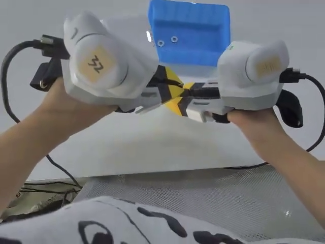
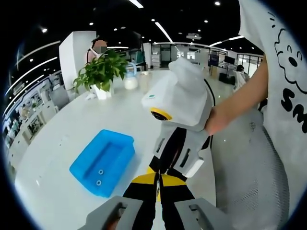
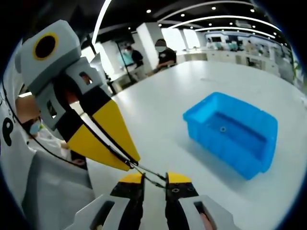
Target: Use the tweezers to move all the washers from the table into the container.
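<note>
I am holding the two grippers nose to nose above the table [image 1: 152, 147], the left gripper [image 1: 179, 87] coming in from one side and the right gripper [image 1: 187, 96] from the other, their yellow tips meeting in the middle. My left fingers are pressing together into a single point, and in the right gripper view the thin tweezers [image 3: 151, 175] are sticking out of that point and reaching across into the narrow gap between my right fingers [image 3: 178, 178]. I cannot tell whether the right fingers are pinching the tweezers or only standing around them. In the left gripper view my own tips are lying close together at the bottom, with the right gripper's tips just beyond them. The blue container [image 1: 213, 30] is sitting on the table behind the grippers, well apart from them. Two washers [image 1: 161, 43] are lying side by side on its floor.
</note>
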Tool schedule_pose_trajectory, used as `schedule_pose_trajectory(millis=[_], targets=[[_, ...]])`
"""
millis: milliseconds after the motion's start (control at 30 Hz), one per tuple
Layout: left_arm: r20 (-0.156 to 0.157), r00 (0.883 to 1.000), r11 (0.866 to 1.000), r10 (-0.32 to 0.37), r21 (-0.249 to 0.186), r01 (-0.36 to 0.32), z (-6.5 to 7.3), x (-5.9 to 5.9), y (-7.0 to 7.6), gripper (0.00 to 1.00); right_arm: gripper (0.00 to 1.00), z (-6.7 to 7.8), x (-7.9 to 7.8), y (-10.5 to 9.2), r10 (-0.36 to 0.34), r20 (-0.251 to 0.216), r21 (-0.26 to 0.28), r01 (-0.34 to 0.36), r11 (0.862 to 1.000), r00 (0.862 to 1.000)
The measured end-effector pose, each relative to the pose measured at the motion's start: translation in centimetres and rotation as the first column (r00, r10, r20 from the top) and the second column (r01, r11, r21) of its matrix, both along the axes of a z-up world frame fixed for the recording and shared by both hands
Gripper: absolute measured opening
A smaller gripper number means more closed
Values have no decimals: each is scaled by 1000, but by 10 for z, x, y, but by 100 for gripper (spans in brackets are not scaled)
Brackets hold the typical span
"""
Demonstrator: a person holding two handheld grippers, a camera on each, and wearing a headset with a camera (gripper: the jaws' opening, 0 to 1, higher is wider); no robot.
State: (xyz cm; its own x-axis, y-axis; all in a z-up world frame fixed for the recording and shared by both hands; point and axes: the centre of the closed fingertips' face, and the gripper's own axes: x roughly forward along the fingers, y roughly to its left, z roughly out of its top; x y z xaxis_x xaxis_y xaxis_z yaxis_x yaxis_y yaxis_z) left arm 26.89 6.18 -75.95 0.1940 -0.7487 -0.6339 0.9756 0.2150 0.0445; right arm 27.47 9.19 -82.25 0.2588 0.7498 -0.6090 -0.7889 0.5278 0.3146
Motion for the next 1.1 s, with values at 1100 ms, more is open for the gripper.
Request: schedule_pose_trajectory(millis=[1100], targets=[[-27,999,999,36,24,-36,-1,4,3,0,8,-7,-2,-1,75,43,-73,-72,995,996]])
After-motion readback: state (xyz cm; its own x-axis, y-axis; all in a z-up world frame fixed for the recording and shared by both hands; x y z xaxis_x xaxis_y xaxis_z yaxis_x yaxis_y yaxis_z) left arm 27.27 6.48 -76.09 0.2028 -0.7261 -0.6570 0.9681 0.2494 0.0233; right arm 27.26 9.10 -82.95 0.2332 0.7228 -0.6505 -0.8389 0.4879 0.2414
